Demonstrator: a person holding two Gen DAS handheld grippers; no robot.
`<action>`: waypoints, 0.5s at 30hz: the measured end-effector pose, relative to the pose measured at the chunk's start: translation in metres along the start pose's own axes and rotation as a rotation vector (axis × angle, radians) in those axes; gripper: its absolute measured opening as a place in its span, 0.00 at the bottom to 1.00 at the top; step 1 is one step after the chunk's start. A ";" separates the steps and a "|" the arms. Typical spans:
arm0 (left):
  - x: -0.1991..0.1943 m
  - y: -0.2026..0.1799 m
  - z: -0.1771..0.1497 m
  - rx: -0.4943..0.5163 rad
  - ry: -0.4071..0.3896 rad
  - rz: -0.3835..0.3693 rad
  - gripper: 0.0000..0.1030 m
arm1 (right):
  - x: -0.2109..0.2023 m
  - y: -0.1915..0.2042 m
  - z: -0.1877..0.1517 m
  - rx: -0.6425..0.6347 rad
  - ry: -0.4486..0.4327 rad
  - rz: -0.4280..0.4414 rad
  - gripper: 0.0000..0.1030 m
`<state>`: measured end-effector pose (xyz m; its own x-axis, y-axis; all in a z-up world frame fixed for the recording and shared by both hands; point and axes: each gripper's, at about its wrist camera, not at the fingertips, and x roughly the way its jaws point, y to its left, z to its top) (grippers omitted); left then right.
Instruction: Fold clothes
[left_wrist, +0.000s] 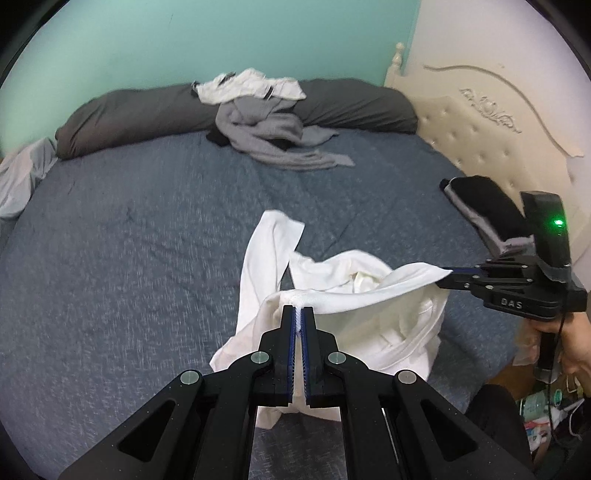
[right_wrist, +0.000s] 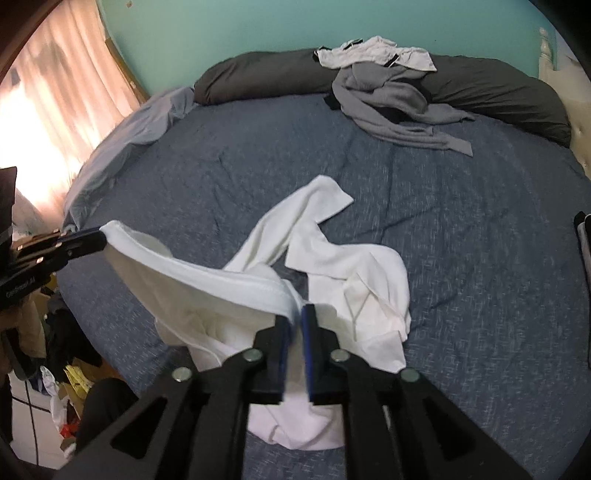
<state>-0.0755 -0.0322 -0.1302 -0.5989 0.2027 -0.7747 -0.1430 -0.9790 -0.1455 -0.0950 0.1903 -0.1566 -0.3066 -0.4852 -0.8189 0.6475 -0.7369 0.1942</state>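
The white shirt's hem (left_wrist: 354, 291) was pinched by the left gripper (left_wrist: 298, 314) – the right gripper (right_wrist: 295, 317), parted, could drop its corner, bunching the fold.

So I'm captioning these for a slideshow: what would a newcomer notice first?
A rumpled white cotton garment sprawls mid-bed on the blue-grey bedspread, its hem strung between the left gripper, clamped on it, and the right gripper, whose jaws stand slightly apart. Behind, a heap of grey clothes leans on a long dark bolster.
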 end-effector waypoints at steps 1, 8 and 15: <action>0.006 0.002 0.000 -0.005 0.010 0.002 0.03 | 0.001 -0.002 -0.001 -0.006 -0.001 -0.013 0.27; 0.039 0.019 0.007 -0.052 0.049 0.010 0.03 | 0.000 -0.038 -0.006 0.027 -0.025 0.020 0.47; 0.065 0.038 0.012 -0.085 0.075 0.018 0.03 | 0.018 -0.067 -0.020 0.014 -0.015 -0.017 0.47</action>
<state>-0.1292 -0.0558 -0.1794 -0.5400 0.1860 -0.8208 -0.0637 -0.9815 -0.1806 -0.1300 0.2404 -0.1952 -0.3277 -0.4792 -0.8142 0.6324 -0.7515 0.1878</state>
